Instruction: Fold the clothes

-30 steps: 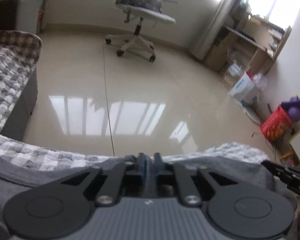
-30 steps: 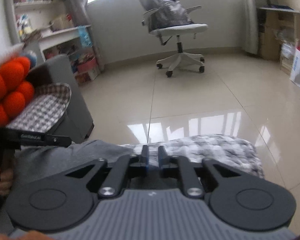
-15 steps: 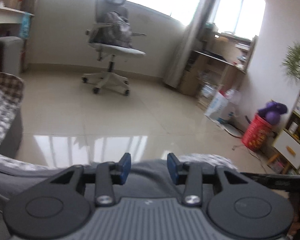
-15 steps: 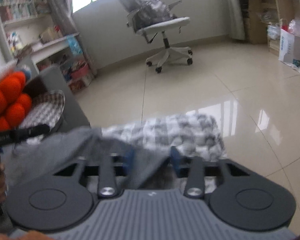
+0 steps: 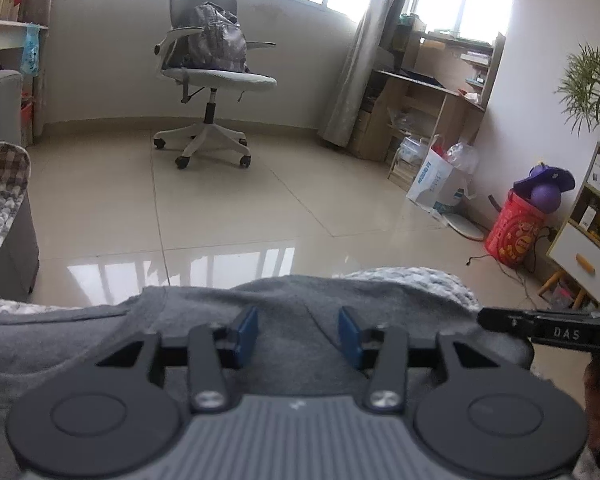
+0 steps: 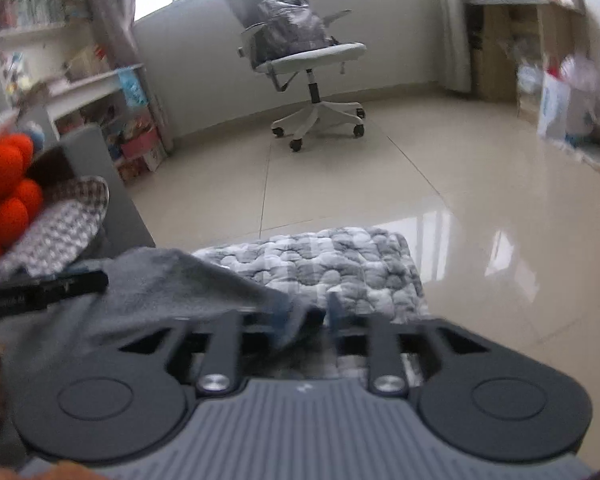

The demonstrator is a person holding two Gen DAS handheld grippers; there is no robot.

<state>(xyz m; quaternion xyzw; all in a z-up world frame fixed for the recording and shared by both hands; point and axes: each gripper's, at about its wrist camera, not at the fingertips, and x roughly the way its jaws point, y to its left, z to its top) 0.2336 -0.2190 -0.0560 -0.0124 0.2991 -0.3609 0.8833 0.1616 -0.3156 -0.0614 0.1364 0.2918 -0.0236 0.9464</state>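
Home living/study room. Glossy beige tile floor (image 5: 228, 216), office chair (image 5: 210, 76) with a backpack (image 5: 220, 40) top centre by curtained windows. Wooden desk shelving (image 5: 428, 92) right, potted plant (image 5: 592, 80) far right, red bucket (image 5: 516, 232) below it. Bookshelves (image 6: 32, 20) upper left in right wrist view; quilted checked cover (image 6: 340, 264) at bottom.

Soft matt grey knit garment (image 5: 300, 304), puffy quilted checked blanket (image 6: 340, 264), super glossy floor tiles (image 5: 228, 208), matt black plastic left gripper (image 5: 298, 334) with shiny metal screws
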